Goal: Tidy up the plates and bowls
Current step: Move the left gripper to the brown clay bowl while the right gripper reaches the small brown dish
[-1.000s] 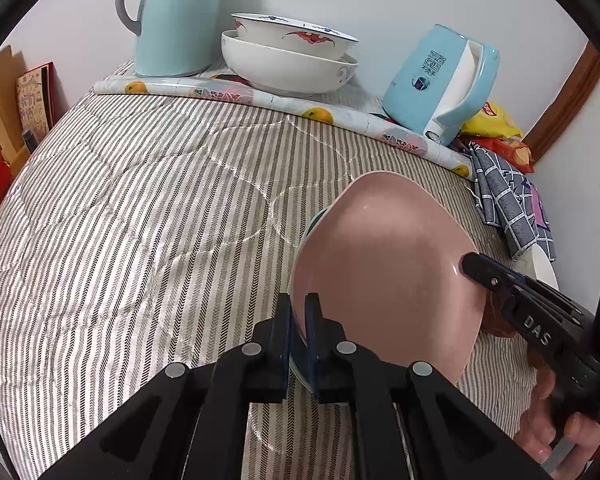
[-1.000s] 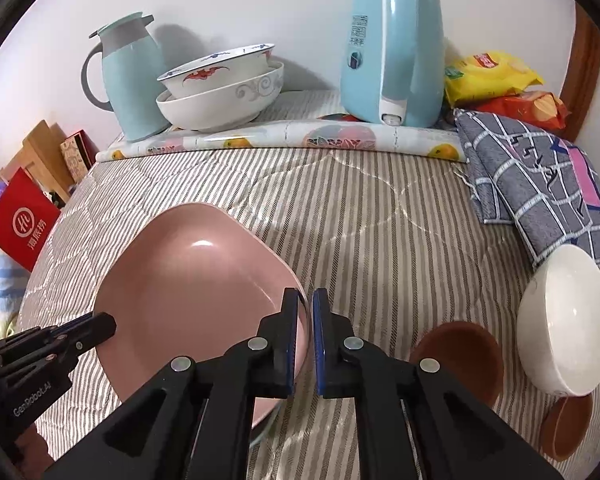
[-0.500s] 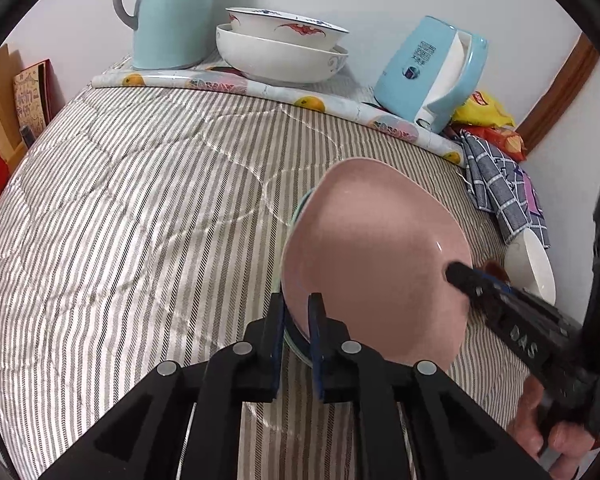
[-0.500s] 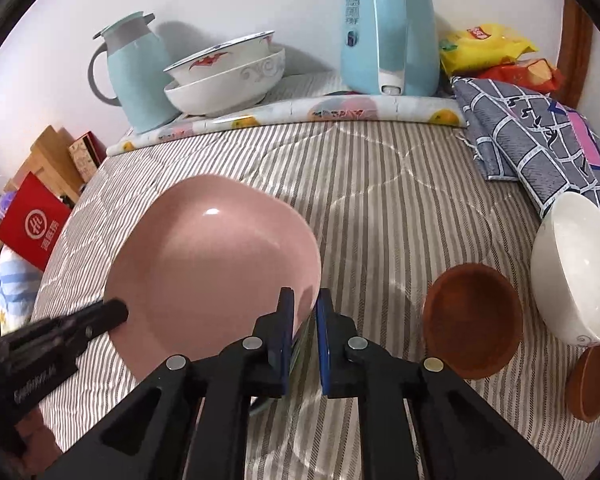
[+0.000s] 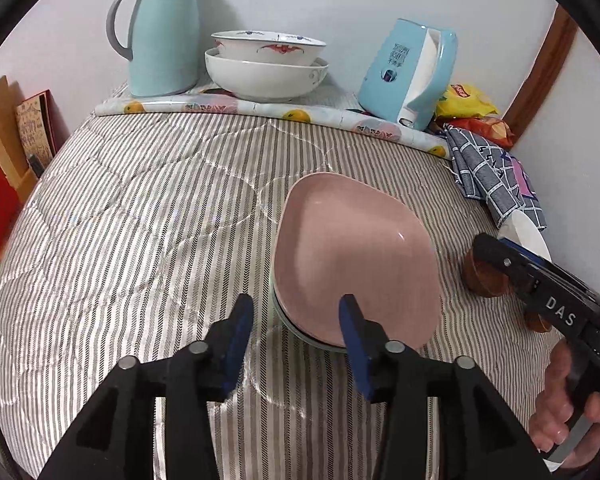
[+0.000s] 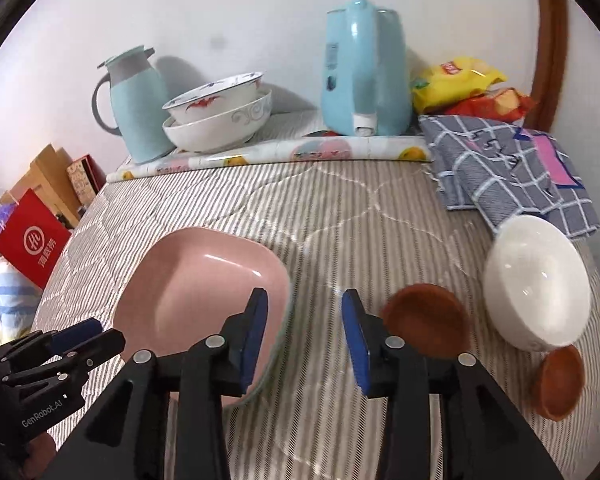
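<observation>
A pink squarish plate (image 5: 352, 256) (image 6: 204, 288) lies on a pale green plate (image 5: 300, 330) on the striped cloth. My left gripper (image 5: 296, 312) sits at the plate's near left rim. Its jaws are opening, and the rim lies between them without the pads pressing on it. My right gripper (image 6: 305, 304) is at the plate's right rim, jaws opening as well, with its left finger (image 6: 256, 320) in front of the rim and mostly cloth between them. Each gripper also shows in the other's view, the right gripper (image 5: 540, 292) and the left gripper (image 6: 80, 340).
A brown bowl (image 6: 426, 320), a smaller brown dish (image 6: 560, 384) and a white bowl (image 6: 536, 280) stand right of the plates. Two stacked white bowls (image 5: 266, 60), a thermos jug (image 5: 164, 32) and a kettle (image 5: 408, 68) line the back. A checked cloth (image 6: 508, 160) lies far right.
Both grippers were shut on the pink plate's rims. Now their jaws have spread apart and both have drawn back a little, leaving the plate resting on the green one.
</observation>
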